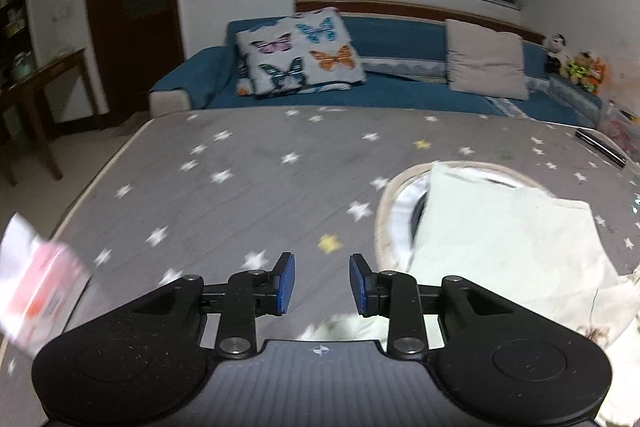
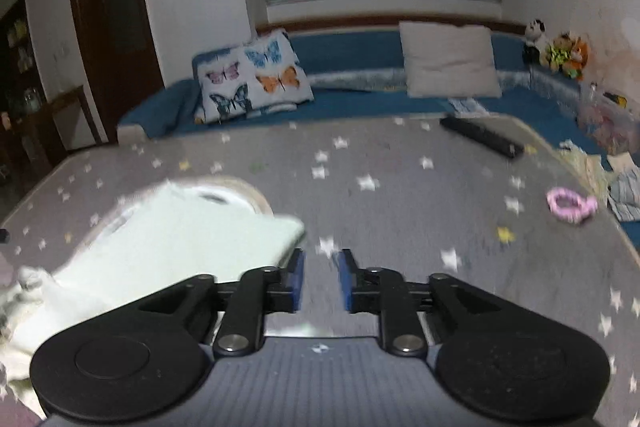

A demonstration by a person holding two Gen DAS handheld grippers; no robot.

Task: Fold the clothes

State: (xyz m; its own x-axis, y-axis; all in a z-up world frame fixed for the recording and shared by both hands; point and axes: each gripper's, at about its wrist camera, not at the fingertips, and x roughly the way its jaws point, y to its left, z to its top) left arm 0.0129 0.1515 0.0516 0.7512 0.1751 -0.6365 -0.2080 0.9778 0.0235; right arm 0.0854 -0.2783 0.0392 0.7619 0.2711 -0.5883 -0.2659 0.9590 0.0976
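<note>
Grippers, left [image 1: 322,285] and right [image 2: 321,281], are hanging parted and empty; pale garment [image 1: 508,243], seemingly half-folded, risks springing open unpressed.

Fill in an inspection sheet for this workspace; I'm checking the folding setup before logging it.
Surface: grey star-print cover, mostly bare.
Job's things: pale cloth lying partly folded over a round light-rimmed item; crumpled edge nearest the cameras.
Clutter: pink ring, black bar, red-and-white pack at the edge.
Grippers: left gripper open, nothing between its fingers; right gripper open, empty, beside the cloth's corner.
Cables: nothing seen.
Surroundings: blue sofa, butterfly pillow, beige pillow, plush toys, dark window, door.
</note>
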